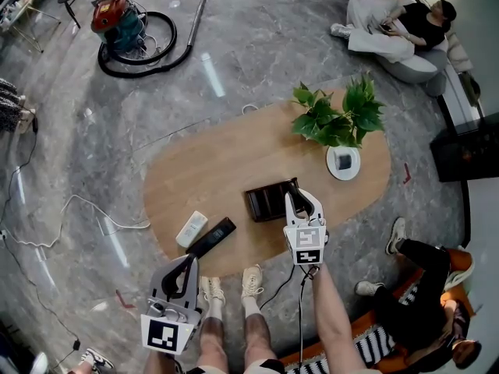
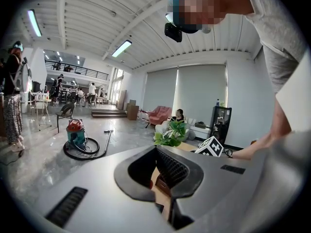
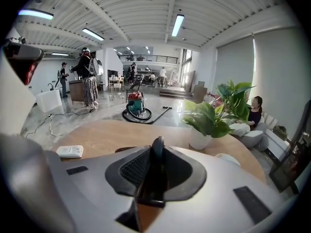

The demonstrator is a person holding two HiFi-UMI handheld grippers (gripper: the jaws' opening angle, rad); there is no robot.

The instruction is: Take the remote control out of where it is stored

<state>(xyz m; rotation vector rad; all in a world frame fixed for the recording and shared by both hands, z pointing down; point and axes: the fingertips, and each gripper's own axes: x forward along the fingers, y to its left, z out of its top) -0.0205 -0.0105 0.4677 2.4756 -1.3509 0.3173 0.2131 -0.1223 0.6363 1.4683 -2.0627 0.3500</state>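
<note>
A dark open-topped holder (image 1: 265,201) sits in the middle of the oval wooden table (image 1: 234,154). My right gripper (image 1: 300,199) is at the holder's right end, angled down. In the right gripper view its jaws (image 3: 154,166) are shut on a slim black remote control (image 3: 156,152) that stands on edge between the pads. A second black remote (image 1: 213,237) and a white remote (image 1: 191,229) lie on the table near its front left edge. My left gripper (image 1: 187,262) hovers just off that edge, open and holding nothing (image 2: 158,174); the holder (image 2: 163,184) shows through its gap.
A potted green plant (image 1: 337,119) and a white round dish (image 1: 344,163) stand at the table's right end. A red and teal vacuum cleaner (image 1: 117,18) with its hose lies on the floor at far left. One person sits at top right (image 1: 390,26), another at lower right (image 1: 421,287).
</note>
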